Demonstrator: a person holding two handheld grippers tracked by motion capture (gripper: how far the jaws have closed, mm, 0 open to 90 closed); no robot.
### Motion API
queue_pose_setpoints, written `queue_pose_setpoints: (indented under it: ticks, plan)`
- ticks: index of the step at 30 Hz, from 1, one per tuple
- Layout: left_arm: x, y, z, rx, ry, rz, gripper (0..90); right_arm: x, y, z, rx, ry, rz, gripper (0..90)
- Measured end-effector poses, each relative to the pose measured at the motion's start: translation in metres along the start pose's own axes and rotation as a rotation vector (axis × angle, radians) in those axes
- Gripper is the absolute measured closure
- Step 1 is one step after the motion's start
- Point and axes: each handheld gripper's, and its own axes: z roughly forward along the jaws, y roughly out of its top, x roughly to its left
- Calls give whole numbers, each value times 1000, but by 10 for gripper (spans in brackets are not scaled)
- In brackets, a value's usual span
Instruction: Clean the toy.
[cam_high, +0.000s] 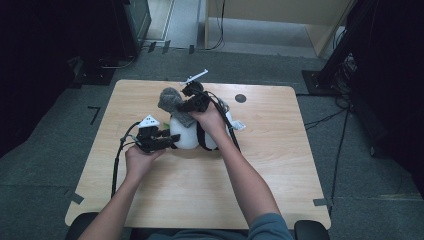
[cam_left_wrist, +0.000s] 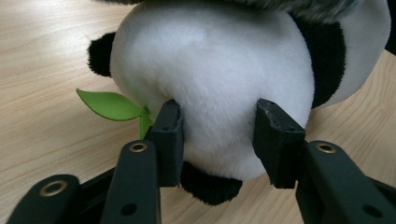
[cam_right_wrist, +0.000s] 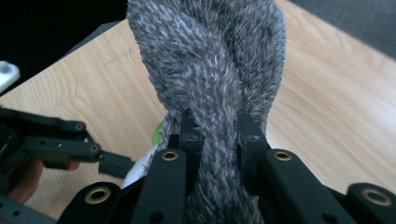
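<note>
**Panda held, grey fur piece lifted**

Left gripper (cam_left_wrist: 218, 140) jaws pinch the plush panda's (cam_left_wrist: 210, 79) white underside on the tabletop (cam_high: 165, 190). Right gripper (cam_right_wrist: 217, 135) jaws clamp the grey furry strip (cam_right_wrist: 210, 65) above it. Risk: soft pile compresses, strip slips free or drags the panda over

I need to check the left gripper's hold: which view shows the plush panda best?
The left gripper view: the plush panda sits large and sharp there. The high view shows it small, partly behind hands; the right gripper view gives just a white sliver.
</note>
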Motion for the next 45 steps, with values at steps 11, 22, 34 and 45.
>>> queue_pose_setpoints:
  ticks: [11,22,34,45]
  plan:
    - [-3,-1,2,20,32,3,662,-4,-7,13,43,11,-15,724]
    - [-1,-4,5,-8,12,22,400,-6,-14,15,11,-6,-34,763]
    - [-12,-2,28,-14,46,32,148,-7,-16,16,14,-24,-28,771]
    - [-18,-1,23,-3,78,32,469,-13,-10,10,54,-47,-39,768]
